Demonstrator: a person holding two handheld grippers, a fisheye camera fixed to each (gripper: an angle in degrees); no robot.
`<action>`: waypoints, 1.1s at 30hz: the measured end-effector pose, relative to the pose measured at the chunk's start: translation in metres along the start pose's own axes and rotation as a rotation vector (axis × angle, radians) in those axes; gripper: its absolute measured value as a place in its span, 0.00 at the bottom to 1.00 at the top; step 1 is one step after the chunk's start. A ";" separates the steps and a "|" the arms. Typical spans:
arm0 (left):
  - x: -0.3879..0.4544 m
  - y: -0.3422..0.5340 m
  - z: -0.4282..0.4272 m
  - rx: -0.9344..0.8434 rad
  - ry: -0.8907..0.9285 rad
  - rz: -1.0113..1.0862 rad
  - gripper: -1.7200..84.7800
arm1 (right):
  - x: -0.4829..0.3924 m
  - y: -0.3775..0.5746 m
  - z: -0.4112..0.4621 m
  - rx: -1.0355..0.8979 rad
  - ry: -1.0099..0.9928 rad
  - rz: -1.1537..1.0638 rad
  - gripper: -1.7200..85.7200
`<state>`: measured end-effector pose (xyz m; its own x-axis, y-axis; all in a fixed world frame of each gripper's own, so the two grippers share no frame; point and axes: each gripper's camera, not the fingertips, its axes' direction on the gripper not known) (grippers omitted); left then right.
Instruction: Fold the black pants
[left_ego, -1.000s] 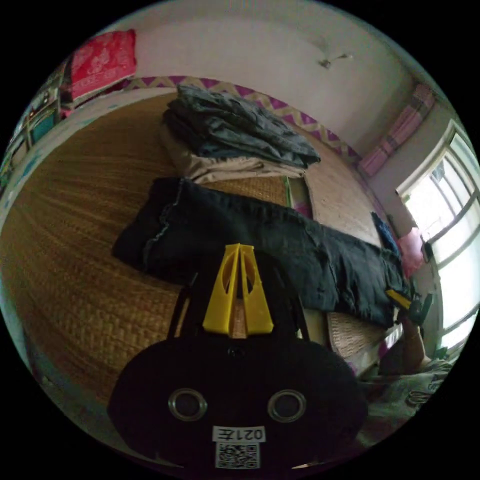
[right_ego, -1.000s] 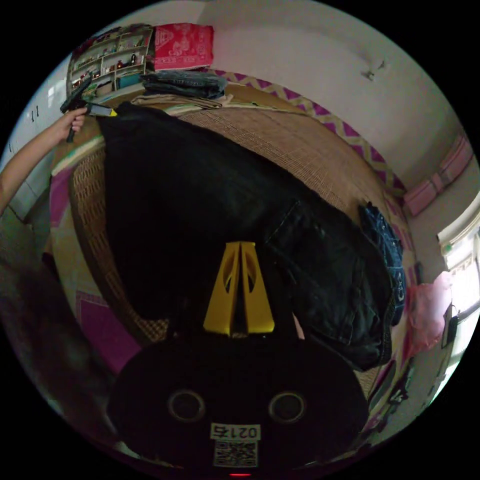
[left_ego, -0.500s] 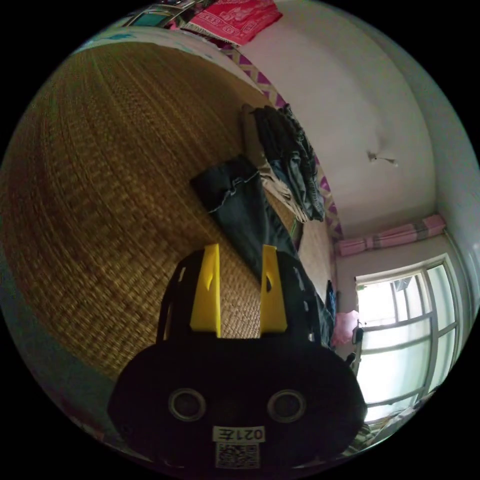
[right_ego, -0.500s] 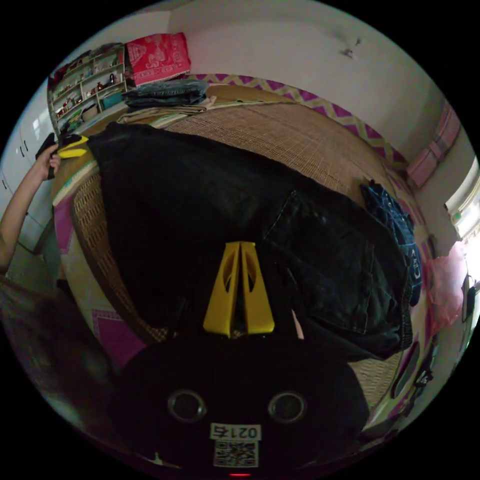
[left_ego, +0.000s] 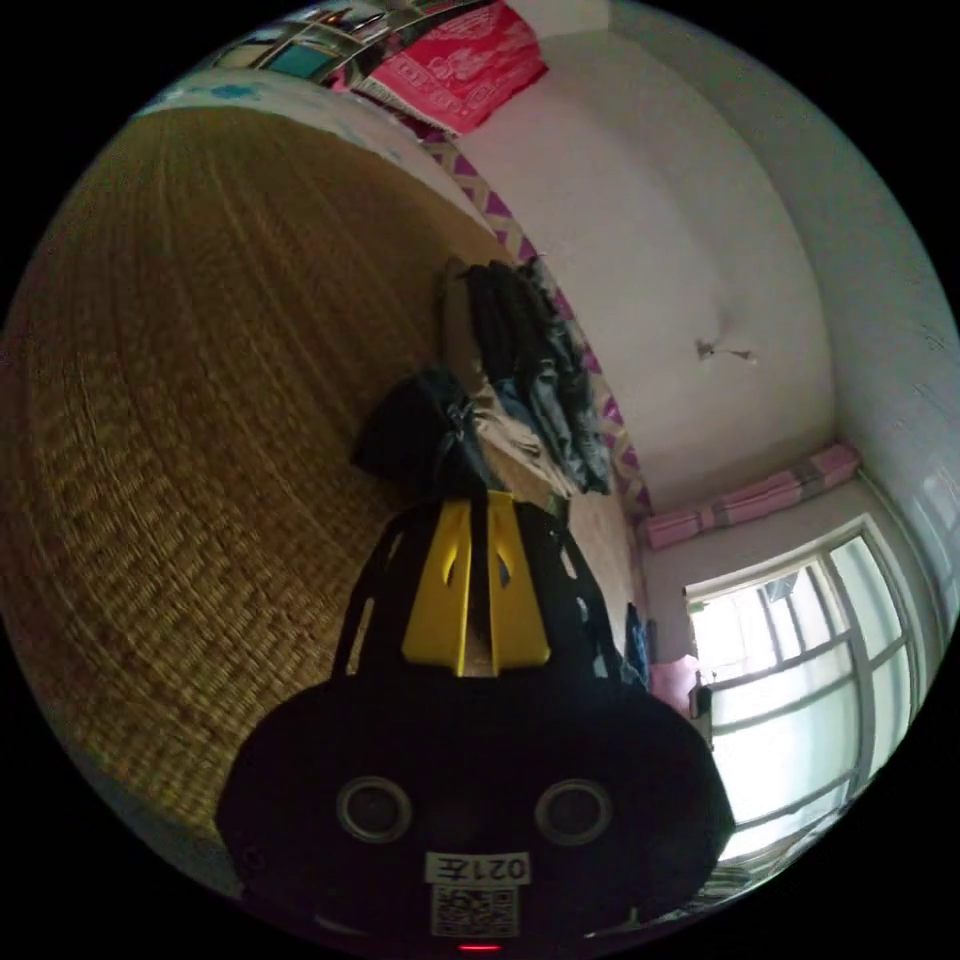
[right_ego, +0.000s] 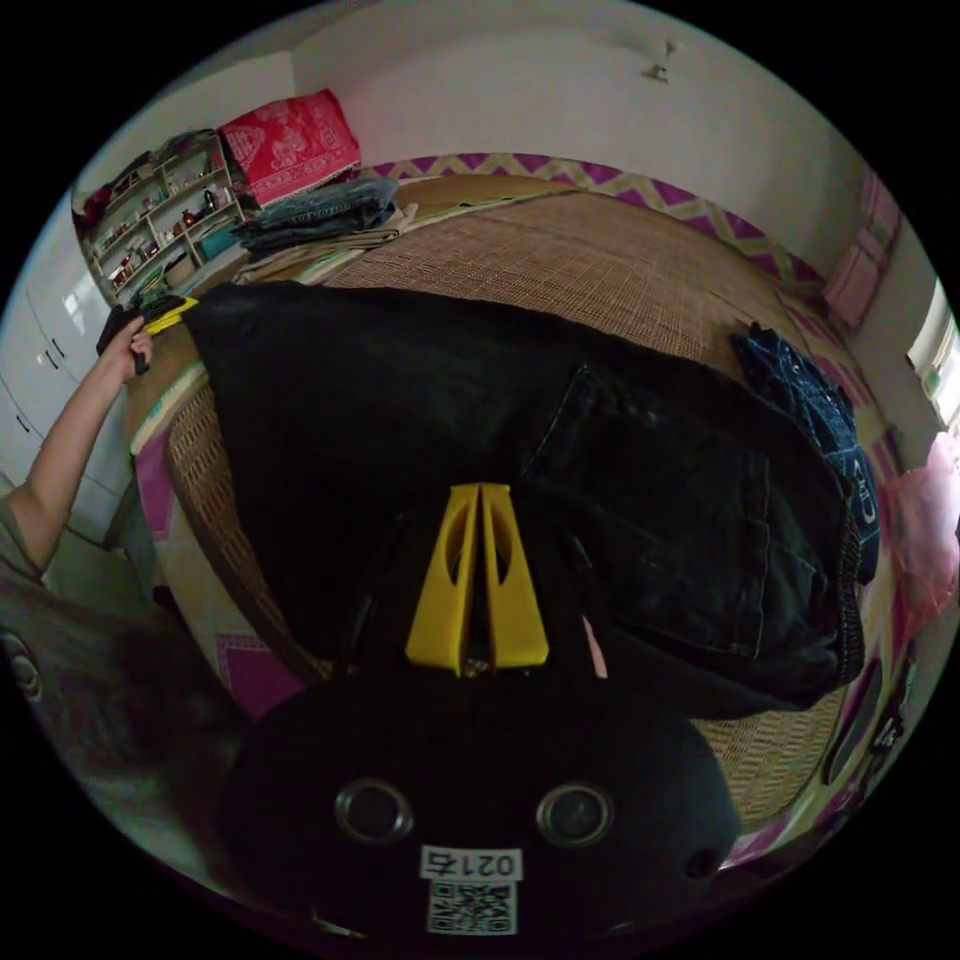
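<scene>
The black pants (right_ego: 400, 420) lie spread across a woven mat (right_ego: 600, 260), waist and back pocket toward the right gripper view's lower right. My right gripper (right_ego: 482, 490) is shut on the pants' near edge by the waist. At the far leg end, a person's hand holds my left gripper (right_ego: 165, 312). In the left gripper view the pants' leg end (left_ego: 415, 440) is bunched just beyond my left gripper (left_ego: 480, 500), whose jaws are pressed together on that cloth.
A stack of folded clothes (left_ego: 530, 380) (right_ego: 320, 215) sits beyond the leg end. A red cloth (right_ego: 285, 140) and shelves (right_ego: 150, 220) stand behind it. A blue garment (right_ego: 810, 400) and a pink item (right_ego: 925, 540) lie past the waist. A window (left_ego: 790, 680) is near.
Half a second ago my left gripper stood open beside the leg end; now it is shut on the cloth. The right gripper has stayed shut on the pants. Both views have shifted.
</scene>
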<state>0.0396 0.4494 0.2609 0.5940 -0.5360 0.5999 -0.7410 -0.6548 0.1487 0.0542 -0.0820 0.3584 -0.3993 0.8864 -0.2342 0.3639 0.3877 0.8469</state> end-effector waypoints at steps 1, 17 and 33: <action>0.011 0.005 -0.003 0.004 -0.003 0.028 0.01 | 0.004 0.000 -0.001 0.000 -0.009 0.005 0.01; 0.381 0.443 0.183 -0.138 -0.275 1.246 0.01 | 0.107 0.104 -0.092 0.208 -0.125 0.210 0.01; 0.359 0.627 0.311 -0.348 -0.422 1.385 0.03 | 0.194 0.181 -0.138 0.272 -0.159 0.376 0.02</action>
<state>-0.1146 -0.3189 0.3250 -0.6279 -0.7614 0.1611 -0.7783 0.6157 -0.1233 -0.0732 0.1251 0.5317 -0.0723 0.9971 -0.0244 0.6730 0.0668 0.7366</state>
